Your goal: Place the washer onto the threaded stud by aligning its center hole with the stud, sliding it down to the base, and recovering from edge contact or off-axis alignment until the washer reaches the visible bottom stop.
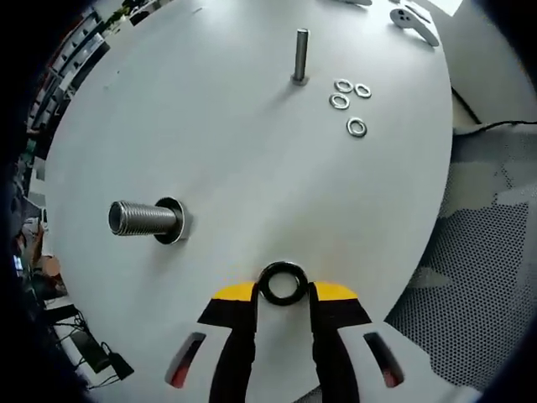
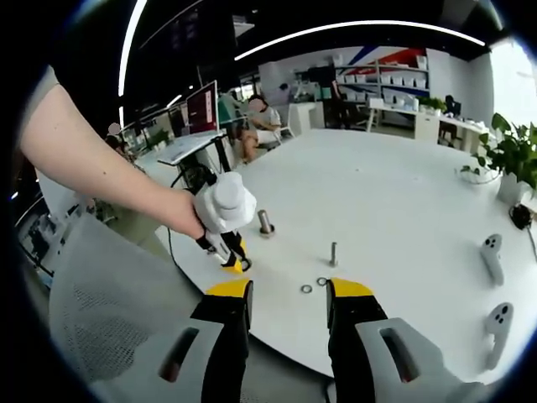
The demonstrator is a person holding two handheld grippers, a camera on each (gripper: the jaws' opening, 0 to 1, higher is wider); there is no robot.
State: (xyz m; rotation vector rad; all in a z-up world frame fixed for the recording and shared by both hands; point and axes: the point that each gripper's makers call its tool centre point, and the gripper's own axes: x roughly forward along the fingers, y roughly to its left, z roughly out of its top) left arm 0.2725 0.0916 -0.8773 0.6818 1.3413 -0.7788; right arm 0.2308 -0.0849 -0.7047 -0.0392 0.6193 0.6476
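In the left gripper view, the left gripper (image 1: 283, 290) has its jaws closed in on a dark washer (image 1: 283, 283), pinched between the yellow-tipped fingertips just above the near edge of the round white table (image 1: 235, 151). The thick threaded stud (image 1: 144, 219) stands well apart from the held washer, off to its left, with a ring already at its base and bare tabletop all around it. A thinner stud (image 1: 300, 55) rises farther across the table, and four loose washers (image 1: 348, 101) lie in a small cluster just beside it, toward the table's right edge. A grey mesh chair (image 1: 478, 243) sits beyond that edge. At the far rim a white controller (image 1: 414, 23) is partly cut off.

In the right gripper view, the right gripper (image 2: 288, 294) has its jaws spread wide with nothing between them, hovering over the table's near edge. A person's hand (image 2: 220, 206) holds the left gripper close to the thick stud (image 2: 265, 222); the washer in it is too small to make out. Two controllers (image 2: 493, 256) lie near the table's right edge, well apart from the studs.
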